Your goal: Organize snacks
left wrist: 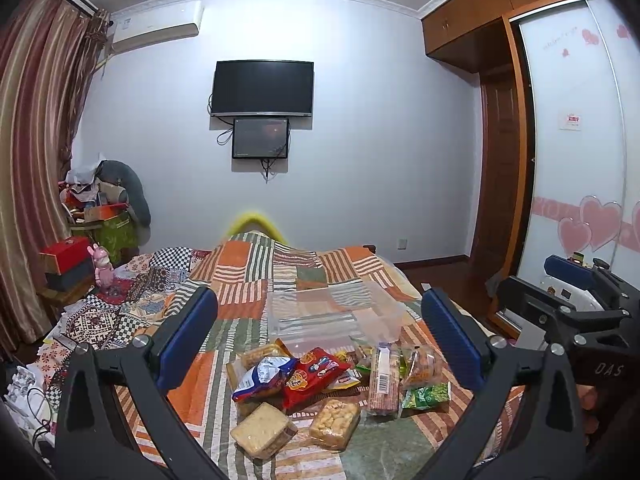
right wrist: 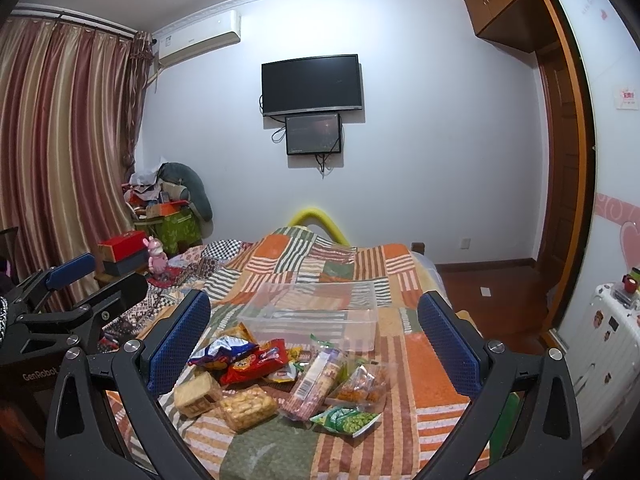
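Both tongs hang with their jaws wide apart and nothing in them above the bed [right wrist: 432, 384]. The snacks [right wrist: 280, 384] lie heaped between the jaws of the right tongs [right wrist: 316, 344], at six o'clock from the clear box [right wrist: 316, 320]. The long cracker pack [right wrist: 316, 380] runs from seven to one o'clock. The left tongs [left wrist: 320, 344] are about as near, with the pile ahead of them too.

Quilted bed [right wrist: 432, 384] (snack packets [right wrist: 280, 384], clear bin [right wrist: 312, 320])
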Tool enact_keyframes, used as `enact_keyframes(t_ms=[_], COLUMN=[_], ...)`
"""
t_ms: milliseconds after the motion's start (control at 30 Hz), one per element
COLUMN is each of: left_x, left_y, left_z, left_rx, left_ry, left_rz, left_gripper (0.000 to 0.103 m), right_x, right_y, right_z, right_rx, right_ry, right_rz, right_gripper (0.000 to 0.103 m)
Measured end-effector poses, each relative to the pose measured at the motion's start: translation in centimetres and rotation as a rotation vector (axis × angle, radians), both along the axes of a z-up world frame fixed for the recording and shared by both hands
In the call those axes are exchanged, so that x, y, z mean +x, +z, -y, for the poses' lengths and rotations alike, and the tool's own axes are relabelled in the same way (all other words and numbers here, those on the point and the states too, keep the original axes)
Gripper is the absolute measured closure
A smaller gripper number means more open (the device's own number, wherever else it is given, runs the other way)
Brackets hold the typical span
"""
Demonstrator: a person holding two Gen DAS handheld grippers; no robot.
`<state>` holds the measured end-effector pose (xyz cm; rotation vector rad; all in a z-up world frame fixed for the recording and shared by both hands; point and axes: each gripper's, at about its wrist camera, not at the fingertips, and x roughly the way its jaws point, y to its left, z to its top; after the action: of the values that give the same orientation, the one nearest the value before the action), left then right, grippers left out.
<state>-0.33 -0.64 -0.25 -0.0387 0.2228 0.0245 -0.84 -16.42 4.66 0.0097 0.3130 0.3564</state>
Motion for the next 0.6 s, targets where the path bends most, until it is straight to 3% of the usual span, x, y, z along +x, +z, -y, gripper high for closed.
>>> enact_keyframes(t_ms=[600], left_x=[0.13], left_y=[-0.20], left_z=[0.08], left_rx=[0.000], left_ry=[-0.002], left_rz=[0.002], left_gripper=[0.000], right_x=[-0.02], right_y=[0.10], right_z=[0.24], right_rx=[0.007], right_ry=[-0.005], right_rz=[0.010], right_gripper=[0.000])
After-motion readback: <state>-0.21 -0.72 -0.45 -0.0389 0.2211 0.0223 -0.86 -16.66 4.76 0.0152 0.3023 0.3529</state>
